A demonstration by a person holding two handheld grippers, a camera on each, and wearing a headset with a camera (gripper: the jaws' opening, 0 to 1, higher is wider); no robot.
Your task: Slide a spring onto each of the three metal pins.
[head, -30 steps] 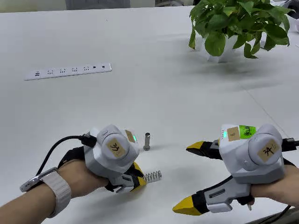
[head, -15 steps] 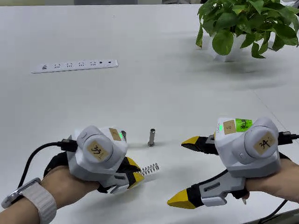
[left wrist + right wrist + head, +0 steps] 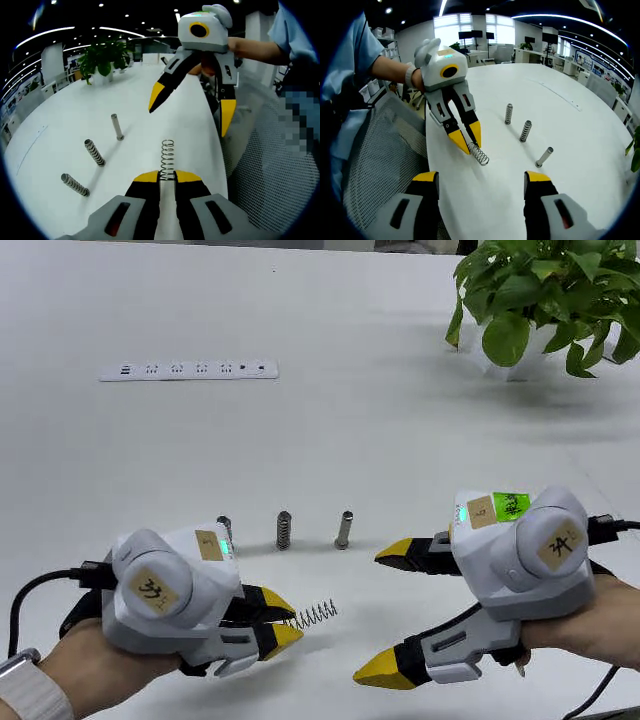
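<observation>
White table [image 3: 400, 440]: spring [image 3: 312, 614] clamped at left gripper [image 3: 287, 620] tips, bare pin [image 3: 344, 529] near.

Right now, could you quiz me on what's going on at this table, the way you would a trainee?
1. True or false: the pin nearest the right gripper already wears a spring.
2. What does the left gripper hold? A: a spring. B: a pin. C: nothing.
3. Fill in: the right gripper's jaws stand ____.

Key: 1 false, it is bare; 2 A; 3 open.
</observation>
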